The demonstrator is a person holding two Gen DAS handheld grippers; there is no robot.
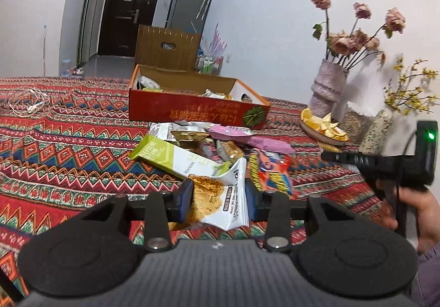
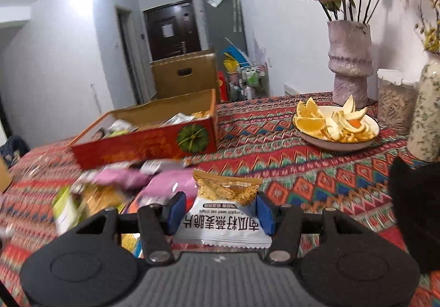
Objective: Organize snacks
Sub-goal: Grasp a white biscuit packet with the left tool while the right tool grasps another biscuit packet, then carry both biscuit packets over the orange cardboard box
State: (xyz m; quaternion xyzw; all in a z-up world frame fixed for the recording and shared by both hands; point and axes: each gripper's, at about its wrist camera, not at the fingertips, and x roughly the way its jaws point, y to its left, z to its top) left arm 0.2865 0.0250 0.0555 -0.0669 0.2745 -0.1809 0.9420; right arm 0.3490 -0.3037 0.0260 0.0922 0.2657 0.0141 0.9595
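Above the patterned surface, each tongs clamps an oat crisp packet: left tongs one packet, right tongs another. Both are held clear of the snack pile, likely bound for the red box beyond, already holding snacks.

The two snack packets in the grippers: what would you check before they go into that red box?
1. Left gripper clamps its oat crisp packet: ok.
2. Right gripper clamps its own packet: ok.
3. Red box open on top: ok.
4. Room left inside the box: cannot tell.
5. Snack pile clear of both lifted packets: ok.
6. Plate of orange pieces out of the path to the box: ok.
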